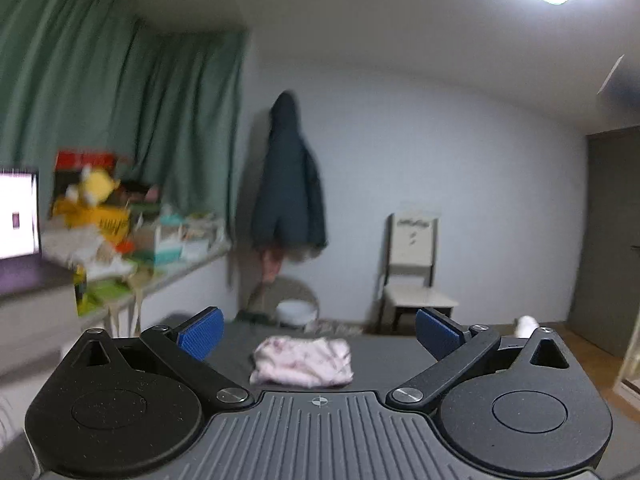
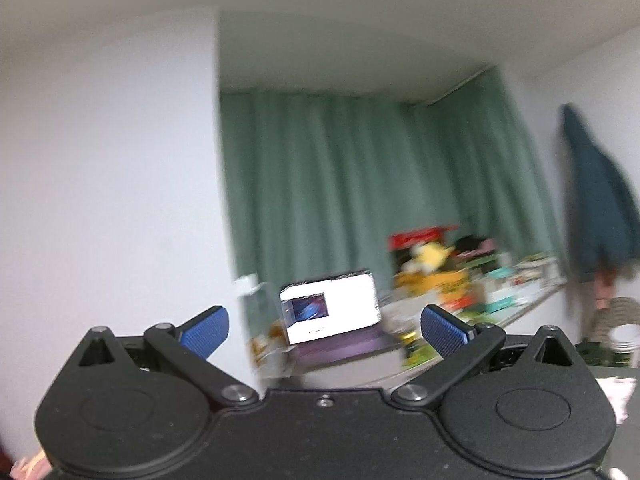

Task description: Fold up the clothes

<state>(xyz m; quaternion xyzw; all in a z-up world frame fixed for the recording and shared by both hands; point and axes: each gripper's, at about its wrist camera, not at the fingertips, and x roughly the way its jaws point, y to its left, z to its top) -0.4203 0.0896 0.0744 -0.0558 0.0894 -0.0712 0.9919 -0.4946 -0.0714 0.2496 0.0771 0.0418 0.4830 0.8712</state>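
In the left wrist view, the left claw (image 1: 318, 332) is held level and points across the room, its blue pads (image 1: 200, 338) spread wide with nothing between them. Seen through that gap, a folded pink-and-white garment (image 1: 302, 362) lies on a dark grey surface (image 1: 400, 360) ahead of the claw, apart from both pads. Beyond it a dark coat (image 1: 290, 184) hangs on the white wall, a pale chair (image 1: 414, 268) stands to the right, and green curtains (image 1: 120, 120) hang above a cluttered worktop (image 1: 160, 280) that carries a lit laptop (image 1: 18, 216) and a yellow plush toy (image 1: 96, 188).

In the right wrist view, which is blurred, the right claw (image 2: 324, 330) is raised and turned towards the same worktop (image 2: 520, 312), tilted slightly upward. Its pads (image 2: 206, 332) are likewise spread apart and grip nothing. The laptop (image 2: 332, 312) shows between them, well beyond the tips. A sliver of the pink garment (image 2: 618, 396) shows at the lower right edge, beside the claw's body.
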